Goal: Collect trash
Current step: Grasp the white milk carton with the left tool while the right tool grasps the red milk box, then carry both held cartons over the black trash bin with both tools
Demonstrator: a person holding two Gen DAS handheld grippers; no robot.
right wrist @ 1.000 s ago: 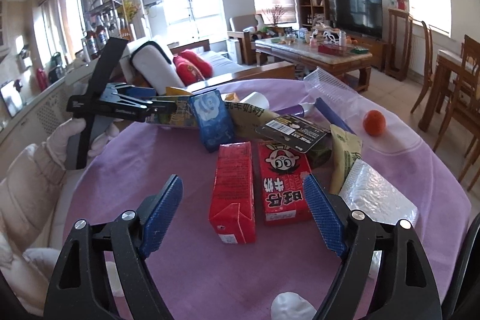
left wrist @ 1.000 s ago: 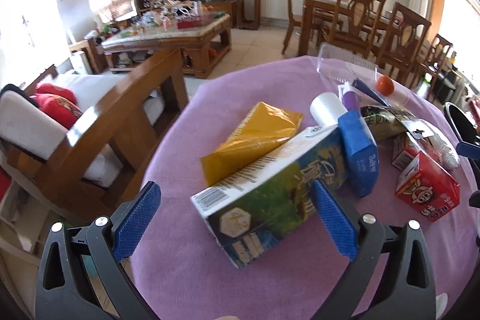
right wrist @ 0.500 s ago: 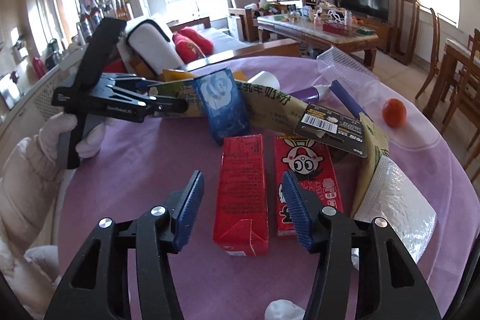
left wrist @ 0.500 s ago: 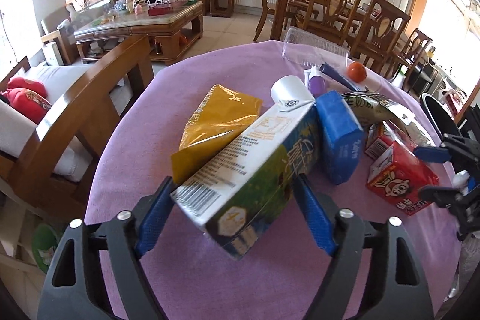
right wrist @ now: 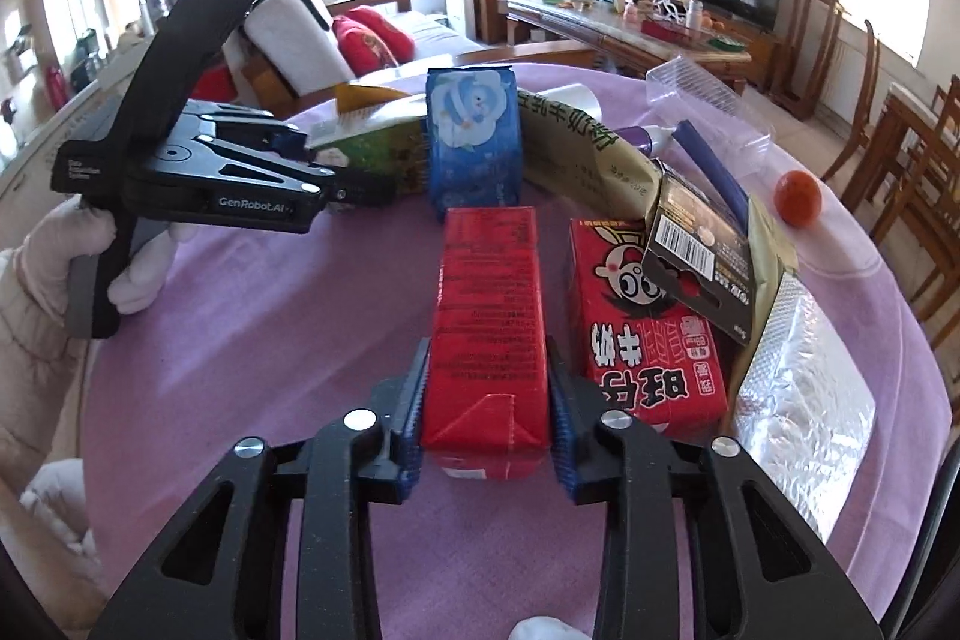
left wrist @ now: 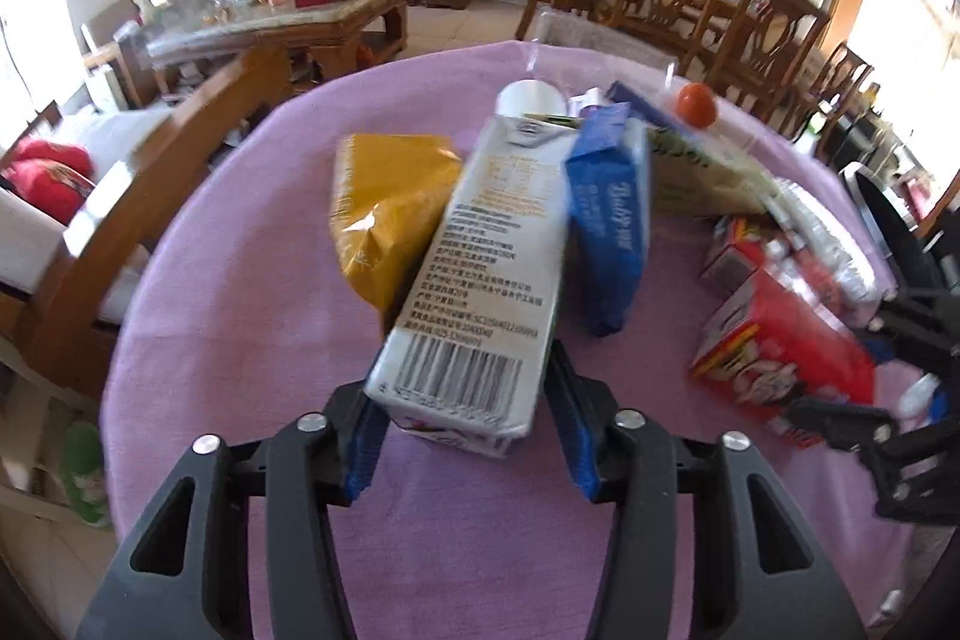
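Note:
A white and green carton (left wrist: 480, 268) lies barcode end toward me on the purple tablecloth (left wrist: 240, 340). My left gripper (left wrist: 468, 430) is closing, and its blue pads touch both sides of that near end. In the right wrist view, a plain red carton (right wrist: 489, 316) sits between the blue pads of my right gripper (right wrist: 487, 418). Its jaws are also closing and press on both flanks. The left gripper (right wrist: 330, 160) shows there too, held by a gloved hand (right wrist: 144, 274).
Around the cartons lie a yellow pouch (left wrist: 390, 214), a blue tissue pack (right wrist: 474, 136), a second red carton with a cartoon face (right wrist: 648, 328), an olive bag (right wrist: 588, 154), a silver foil bag (right wrist: 798, 400), a clear plastic tray (right wrist: 702, 94) and an orange fruit (right wrist: 797, 198). Wooden chairs ring the table.
Both pairs of jaws have narrowed from wide open onto their cartons. The white carton has swung round to lie along my left fingers. Both hands have moved in closer.

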